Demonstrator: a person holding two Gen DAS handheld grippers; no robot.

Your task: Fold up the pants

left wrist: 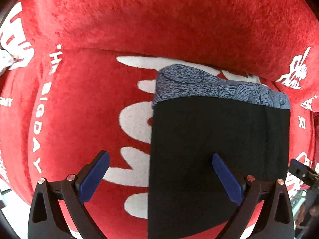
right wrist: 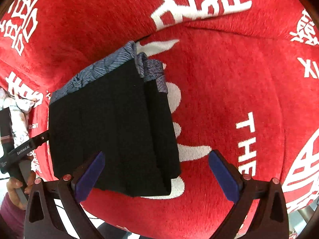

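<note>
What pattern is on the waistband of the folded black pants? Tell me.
Blue-grey speckle with dark line drawings on the waistband, clearest in the left wrist view.

1. folded pants point(left wrist: 219, 149) lie flat on a blanket point(left wrist: 139, 23), waistband point(left wrist: 209, 85) at the far end.
2. left gripper point(left wrist: 161, 176) straddles the pants' left edge, fingers point(left wrist: 95, 177) spread apart.
3. right gripper point(right wrist: 156, 176) straddles the pants' near right corner, fingers point(right wrist: 225, 177) spread apart.
</note>
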